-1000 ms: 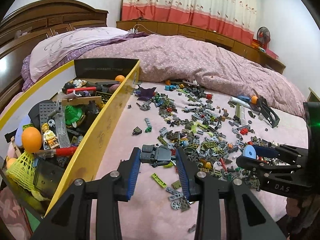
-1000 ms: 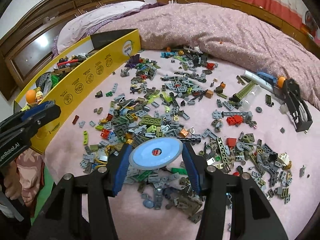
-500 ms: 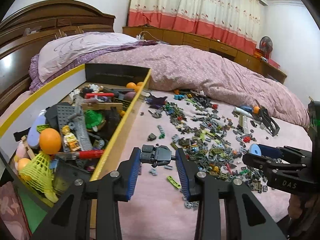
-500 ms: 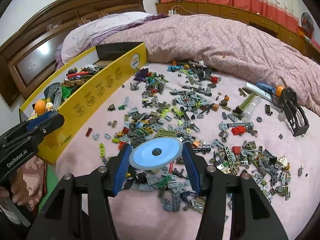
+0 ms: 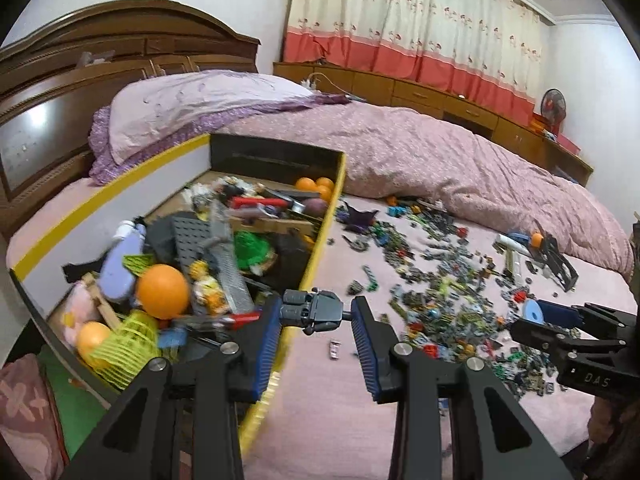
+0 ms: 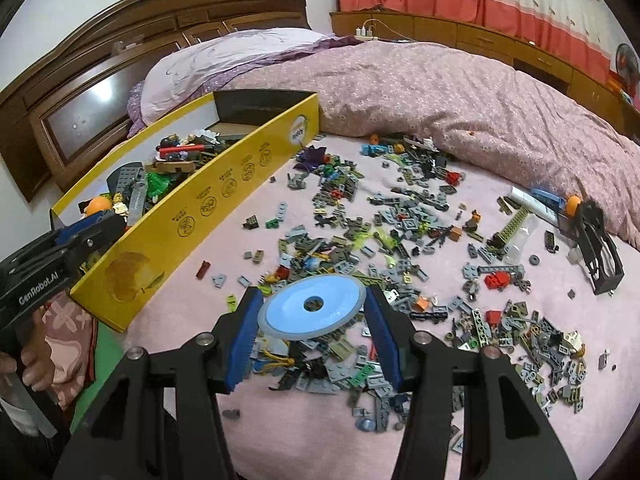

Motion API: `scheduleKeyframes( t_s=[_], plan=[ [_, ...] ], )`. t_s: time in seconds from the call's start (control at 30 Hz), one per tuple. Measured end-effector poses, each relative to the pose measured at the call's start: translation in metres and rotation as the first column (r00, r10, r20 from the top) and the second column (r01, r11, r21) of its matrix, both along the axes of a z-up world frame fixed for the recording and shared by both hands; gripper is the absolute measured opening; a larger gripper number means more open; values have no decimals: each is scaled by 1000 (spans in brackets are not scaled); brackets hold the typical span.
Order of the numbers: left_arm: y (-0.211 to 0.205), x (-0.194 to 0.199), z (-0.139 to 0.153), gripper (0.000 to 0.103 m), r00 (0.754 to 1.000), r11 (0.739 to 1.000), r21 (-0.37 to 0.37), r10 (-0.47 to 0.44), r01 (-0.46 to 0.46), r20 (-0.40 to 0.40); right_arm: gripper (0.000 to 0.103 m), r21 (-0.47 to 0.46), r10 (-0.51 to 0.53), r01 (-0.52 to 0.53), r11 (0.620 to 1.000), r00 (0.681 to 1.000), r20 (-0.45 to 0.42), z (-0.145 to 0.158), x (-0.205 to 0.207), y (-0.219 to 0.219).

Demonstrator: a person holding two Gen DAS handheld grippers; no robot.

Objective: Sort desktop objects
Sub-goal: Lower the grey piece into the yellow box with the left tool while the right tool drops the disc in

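My left gripper [image 5: 314,322] is shut on a dark grey block assembly [image 5: 310,307], held in the air over the near yellow wall of the box [image 5: 316,256]. That long yellow box [image 6: 224,196] lies at the left of the bed, full of toys and orange balls [image 5: 162,291]. My right gripper [image 6: 312,314] is shut on a light blue disc [image 6: 312,310] with a centre hole, lifted above the heap of small building bricks [image 6: 400,236] scattered over the pink sheet. The right gripper also shows at the right of the left wrist view [image 5: 538,314], the disc edge-on in it.
A black frame piece [image 6: 598,248] with an orange ball [image 6: 574,202] lies at the right of the brick heap. A rumpled pink quilt [image 6: 440,80] rises behind the bricks. A hand [image 6: 28,364] grips the left tool's handle at the bed's left edge.
Both grippers have lifted with their loads. The left one has carried the grey block assembly leftward from over the sheet to over the box wall. The right one has moved the disc slightly toward the box.
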State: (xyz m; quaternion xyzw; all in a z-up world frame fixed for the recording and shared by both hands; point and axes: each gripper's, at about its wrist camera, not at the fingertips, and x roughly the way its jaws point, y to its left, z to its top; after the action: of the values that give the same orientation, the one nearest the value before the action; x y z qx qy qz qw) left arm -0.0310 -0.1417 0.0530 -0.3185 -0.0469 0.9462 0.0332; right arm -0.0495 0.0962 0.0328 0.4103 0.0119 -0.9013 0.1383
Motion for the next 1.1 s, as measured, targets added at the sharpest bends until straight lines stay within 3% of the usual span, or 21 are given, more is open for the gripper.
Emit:
scheduleKeyframes(
  t_s=[0.33,0.53,0.9,1.1],
  plan=[
    [-56,-4,12,36,990,989,-59,134,-137,-40,53,-7,18,-18,1000,1000,-2,-2,-2,-7],
    [-93,-17,18,36,973,969,-102,221,-227,-69,53,-4,21,-21,1000,1000,3,-6,-3,-8],
    [-155,-38,-3,36,921,912,-130,390,-388,-13,53,-8,81,-81,997,997,6,-11,-12,-28],
    [-176,-53,-19,36,906,904,-126,419,-409,66,53,-9,117,-117,993,993,-9,-7,-18,-41]
  ],
)
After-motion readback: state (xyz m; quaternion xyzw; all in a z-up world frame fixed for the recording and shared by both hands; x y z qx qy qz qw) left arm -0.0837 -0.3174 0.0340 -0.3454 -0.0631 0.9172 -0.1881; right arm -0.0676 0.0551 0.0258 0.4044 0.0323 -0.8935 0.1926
